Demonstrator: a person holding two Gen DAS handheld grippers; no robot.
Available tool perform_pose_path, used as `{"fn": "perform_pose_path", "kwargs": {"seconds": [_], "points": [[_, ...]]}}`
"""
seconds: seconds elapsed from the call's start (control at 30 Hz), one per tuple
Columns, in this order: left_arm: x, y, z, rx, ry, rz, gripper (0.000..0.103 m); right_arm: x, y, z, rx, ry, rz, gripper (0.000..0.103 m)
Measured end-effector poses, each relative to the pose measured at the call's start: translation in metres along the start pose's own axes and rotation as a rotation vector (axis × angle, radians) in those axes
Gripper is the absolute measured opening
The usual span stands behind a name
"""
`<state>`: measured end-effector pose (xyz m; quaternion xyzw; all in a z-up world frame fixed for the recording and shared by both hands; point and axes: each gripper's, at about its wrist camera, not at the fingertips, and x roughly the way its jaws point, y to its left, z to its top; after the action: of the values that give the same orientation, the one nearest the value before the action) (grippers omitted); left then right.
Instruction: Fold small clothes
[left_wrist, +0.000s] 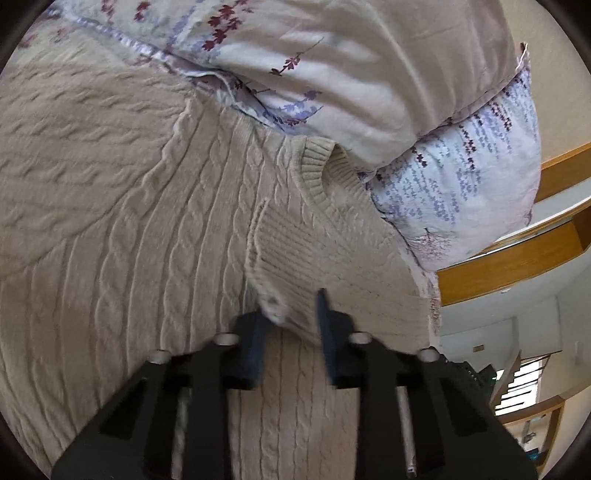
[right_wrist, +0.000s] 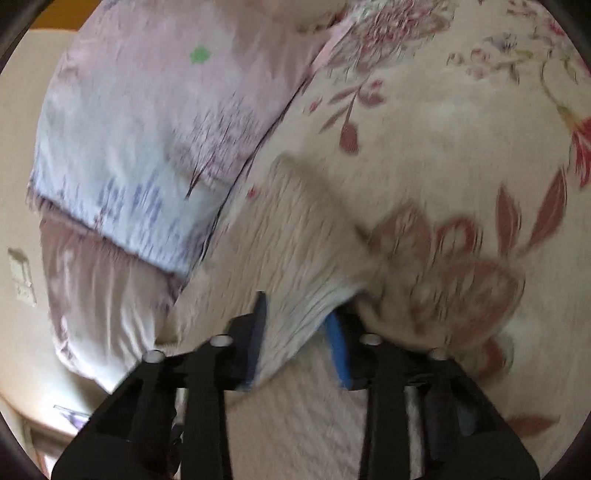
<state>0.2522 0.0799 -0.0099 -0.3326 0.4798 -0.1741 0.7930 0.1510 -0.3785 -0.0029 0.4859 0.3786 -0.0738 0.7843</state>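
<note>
Left tool (left_wrist: 291, 325): black frame, dark-blue fingers, silver screws; right tool (right_wrist: 295, 332): matching, brighter-blue pad.

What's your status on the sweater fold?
Left tongs shut on sweater cuff. Right tongs shut on a knit edge, view blurred. Pillow lies against the sweater's collar end.

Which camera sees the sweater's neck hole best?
The left wrist view: the sweater lies sharp there, its ribbed collar showing clearly. The right wrist view is blurred, showing only knit fabric between the jaws, no collar.
</note>
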Motion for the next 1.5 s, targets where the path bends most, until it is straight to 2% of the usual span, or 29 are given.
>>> {"fn": "perform_pose_path", "kwargs": {"seconds": [0.03, 0.07, 0.17, 0.3, 0.37, 0.47, 0.5, 0.53, 0.57, 0.6, 0.63, 0.67, 0.8, 0.9, 1.0, 1.1, 1.27, 1.5], "points": [[0.001, -0.002, 0.002, 0.018, -0.007, 0.009, 0.009, -0.001, -0.001, 0.003, 0.005, -0.021, 0.003, 0.010], [0.001, -0.005, 0.003, 0.036, -0.022, 0.018, 0.008, -0.008, -0.004, 0.001, 0.031, -0.073, 0.022, 0.009], [0.001, -0.014, 0.006, 0.100, -0.058, 0.050, 0.008, -0.022, -0.008, -0.011, 0.042, -0.154, 0.007, 0.008], [0.004, -0.012, 0.004, 0.132, -0.040, 0.134, 0.008, -0.014, -0.005, -0.017, -0.006, -0.144, -0.077, 0.008], [0.003, -0.010, 0.001, 0.136, -0.035, 0.143, 0.010, -0.016, 0.002, -0.019, -0.052, -0.150, -0.123, 0.009], [-0.006, -0.011, -0.004, 0.161, -0.038, 0.178, 0.017, -0.021, 0.017, -0.024, -0.121, -0.154, -0.176, 0.029], [-0.011, -0.011, -0.006, 0.166, -0.041, 0.186, 0.022, -0.025, 0.019, -0.026, -0.140, -0.165, -0.191, 0.044], [-0.020, -0.009, -0.008, 0.173, -0.045, 0.184, 0.032, -0.032, 0.021, -0.029, -0.159, -0.178, -0.188, 0.055], [-0.030, -0.006, -0.010, 0.176, -0.051, 0.174, 0.044, -0.040, 0.020, -0.033, -0.175, -0.193, -0.187, 0.062], [-0.041, -0.002, -0.012, 0.175, -0.061, 0.168, 0.051, -0.048, 0.020, -0.038, -0.193, -0.216, -0.197, 0.074], [-0.060, 0.008, -0.013, 0.165, -0.083, 0.162, 0.054, -0.054, 0.020, -0.042, -0.214, -0.232, -0.185, 0.078], [-0.077, 0.018, -0.012, 0.149, -0.098, 0.160, 0.058, -0.058, 0.020, -0.046, -0.233, -0.234, -0.159, 0.078], [-0.150, 0.068, -0.003, 0.019, -0.204, 0.159, 0.059, -0.057, 0.031, -0.064, -0.385, -0.193, -0.061, 0.078], [-0.198, 0.111, -0.001, -0.104, -0.310, 0.216, 0.058, -0.049, 0.040, -0.077, -0.474, -0.158, -0.018, 0.078], [-0.231, 0.152, 0.003, -0.242, -0.375, 0.244, 0.058, -0.043, 0.046, -0.087, -0.514, -0.120, 0.021, 0.078], [-0.250, 0.180, 0.008, -0.347, -0.432, 0.264, 0.057, -0.042, 0.049, -0.093, -0.539, -0.106, 0.027, 0.078], [-0.261, 0.210, 0.019, -0.467, -0.482, 0.228, 0.054, -0.036, 0.045, -0.093, -0.517, -0.067, 0.025, 0.078], [-0.261, 0.237, 0.030, -0.583, -0.540, 0.163, 0.038, -0.032, 0.044, -0.093, -0.515, -0.038, 0.032, 0.078]]}}
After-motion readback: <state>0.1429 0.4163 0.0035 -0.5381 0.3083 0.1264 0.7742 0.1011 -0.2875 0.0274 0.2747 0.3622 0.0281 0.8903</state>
